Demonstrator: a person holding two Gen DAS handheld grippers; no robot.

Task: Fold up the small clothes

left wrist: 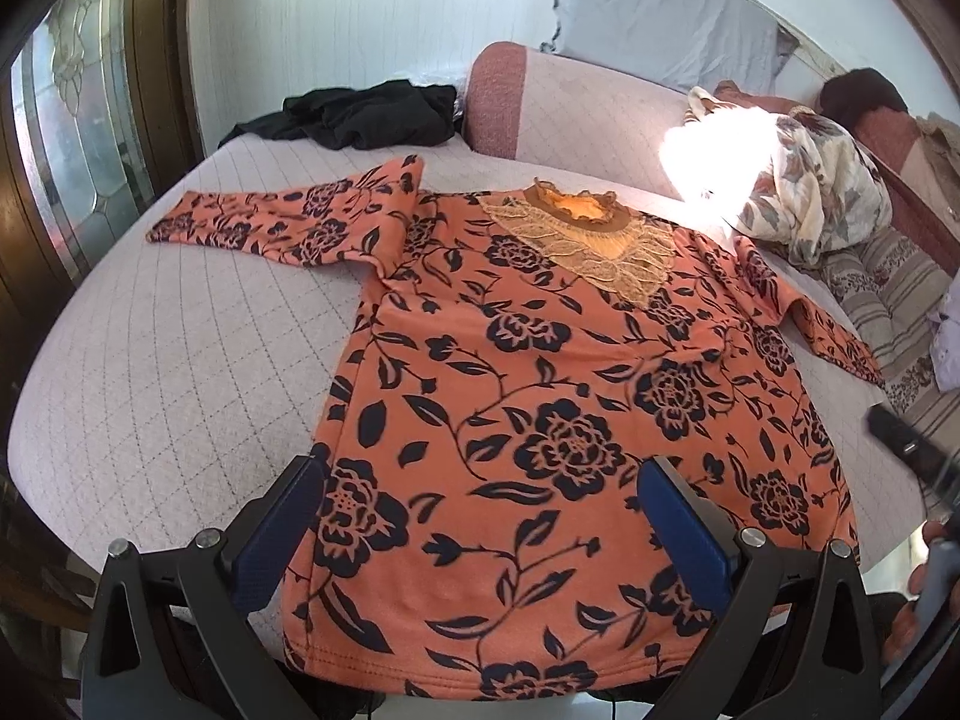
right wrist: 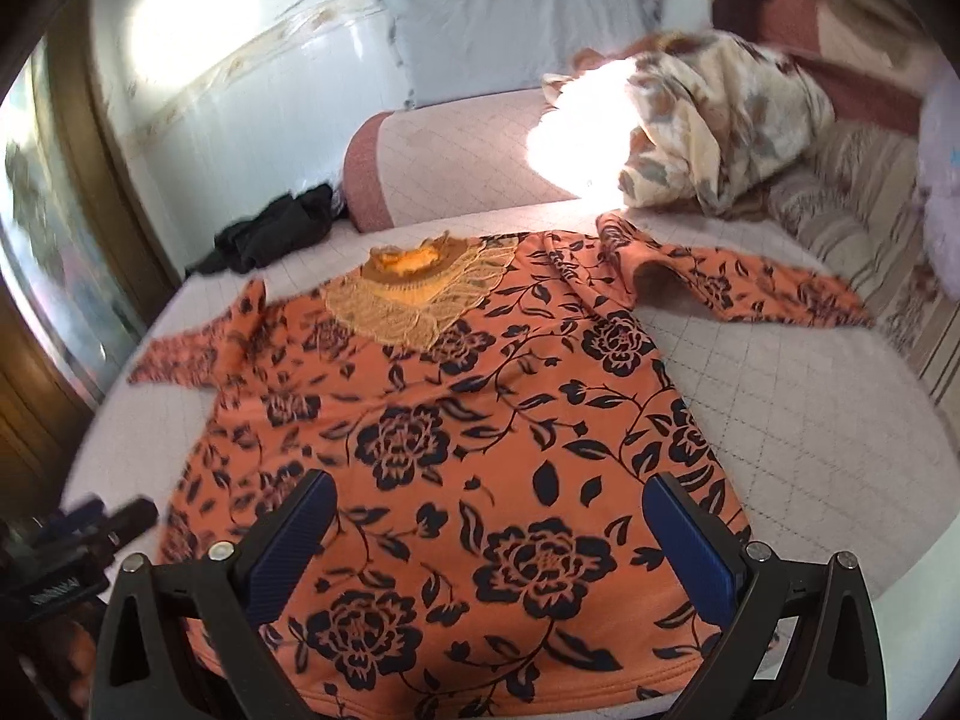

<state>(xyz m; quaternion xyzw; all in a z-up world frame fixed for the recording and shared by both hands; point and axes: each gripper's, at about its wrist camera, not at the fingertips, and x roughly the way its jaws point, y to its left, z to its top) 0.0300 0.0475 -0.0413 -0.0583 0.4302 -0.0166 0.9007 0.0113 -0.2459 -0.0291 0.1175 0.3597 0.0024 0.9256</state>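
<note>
orange top laid flat, both tongs spread wide above the hem

the orange floral top [left wrist: 540, 372] lies face up on the quilted bed [left wrist: 180, 360], lace collar [left wrist: 582, 240] away from us, hem at the near edge, so the whole shape can be read before any fold. one sleeve [left wrist: 270, 222] reaches out flat to the left; the other sleeve [right wrist: 738, 288] is rumpled and partly doubled at the shoulder, so it probably wants smoothing first. left tongs [left wrist: 480, 516] hang over the hem's left part, released, nothing between the blue pads [left wrist: 282, 528]. right tongs [right wrist: 492, 534] hang over the hem's right part, also released and empty. that spacing looks like a setup for taking the hem or sides together. black clothing [left wrist: 366, 114] and a floral bundle [right wrist: 720, 120] sit well apart near the back.
</note>
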